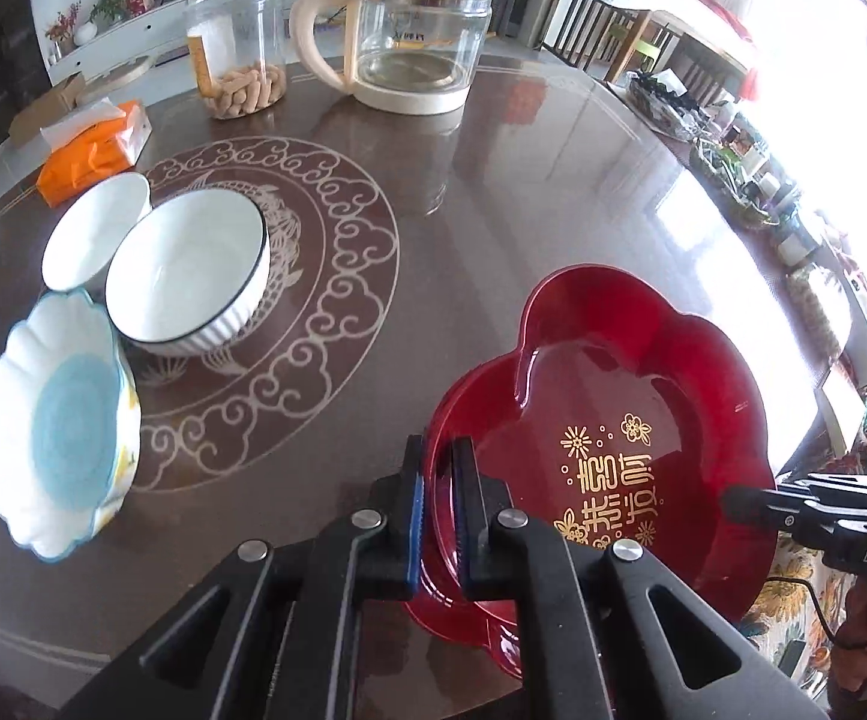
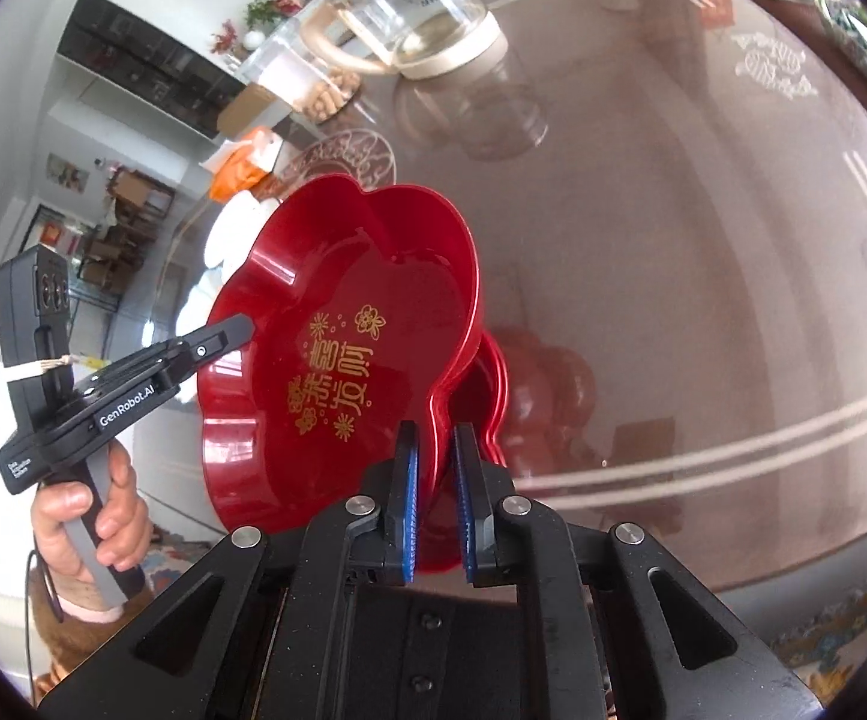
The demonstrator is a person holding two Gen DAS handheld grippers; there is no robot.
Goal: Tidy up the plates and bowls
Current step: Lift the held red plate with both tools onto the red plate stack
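Now both tools are clamped on the same red flower-shaped plate (image 1: 601,414), each from its own side. The left tool (image 1: 438,504) has its two blue-padded fingers (image 1: 415,516) closed on the near-left rim of this plate, one finger inside and one outside. The right tool (image 2: 437,498) pinches the opposite rim in the same way; in the left wrist view only its black tip (image 1: 751,507) shows, at the right edge of the plate. The plate carries gold characters and small gold flowers, and it is tilted, with its left side higher in the right wrist view. Under it lies a second red plate (image 2: 484,402) of the same shape, resting on the brown glossy worktop (image 1: 493,210); I cannot tell if the two plates touch. To the left on the worktop stand a white ribbed bowl (image 1: 190,273) with a dark rim, a smaller white bowl (image 1: 94,228) just behind it, and a scalloped white dish (image 1: 58,426) with a blue centre near them. Farther back are a glass kettle (image 1: 415,30), a clear jar (image 1: 238,45) with snacks, and an orange tissue pack (image 1: 94,150).
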